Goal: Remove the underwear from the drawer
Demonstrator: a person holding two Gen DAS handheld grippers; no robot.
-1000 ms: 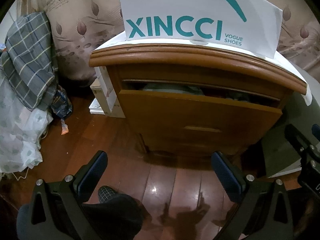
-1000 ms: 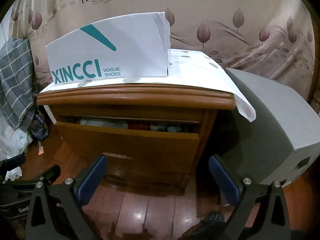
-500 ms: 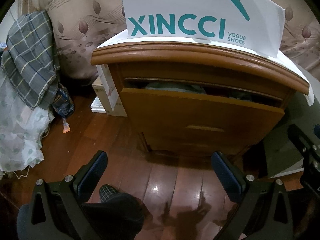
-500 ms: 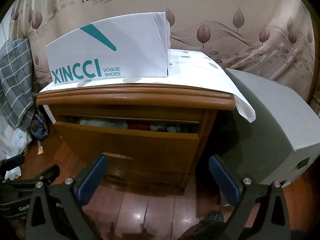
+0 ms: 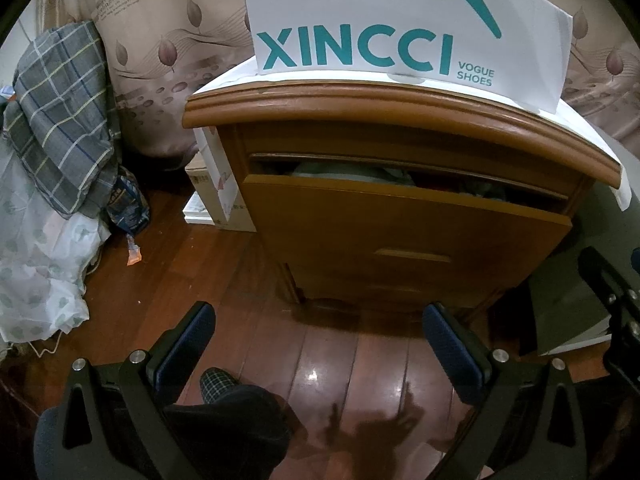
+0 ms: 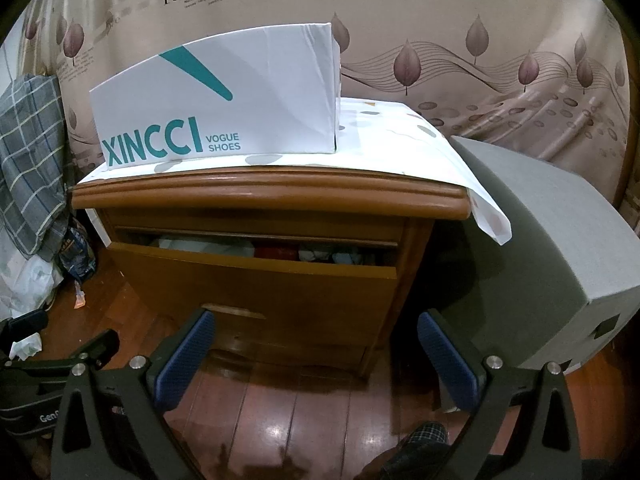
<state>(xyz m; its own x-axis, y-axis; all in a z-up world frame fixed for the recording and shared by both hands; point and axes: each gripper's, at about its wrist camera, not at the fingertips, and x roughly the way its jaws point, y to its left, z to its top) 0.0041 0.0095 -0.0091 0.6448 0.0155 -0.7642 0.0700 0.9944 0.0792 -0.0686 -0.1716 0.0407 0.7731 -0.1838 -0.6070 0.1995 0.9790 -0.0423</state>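
A wooden nightstand (image 5: 392, 120) (image 6: 264, 196) stands ahead, and its top drawer (image 5: 404, 216) (image 6: 256, 276) is pulled out a little. Folded clothes (image 6: 280, 250) (image 5: 344, 170), pale, red and bluish, show in the gap above the drawer front. My left gripper (image 5: 316, 340) hangs open over the floor, short of the drawer, holding nothing. My right gripper (image 6: 312, 340) is open too, low in front of the drawer's handle (image 6: 234, 312), apart from it. The left gripper's body (image 6: 60, 356) shows at the lower left of the right wrist view.
A white XINCCI shoe box (image 6: 224, 100) (image 5: 408, 28) sits on the nightstand's cloth-covered top. A grey box (image 6: 552, 264) stands right of it. Plaid cloth (image 5: 64, 120), a white bag (image 5: 36, 272) and boxes (image 5: 216, 192) lie left. A person's slippered foot (image 5: 218, 380) rests on the wooden floor (image 5: 340, 368).
The left wrist view has drifted slightly closer and to the left, so the nightstand sits further right and larger. The right wrist view has barely changed. Both grippers stay open.
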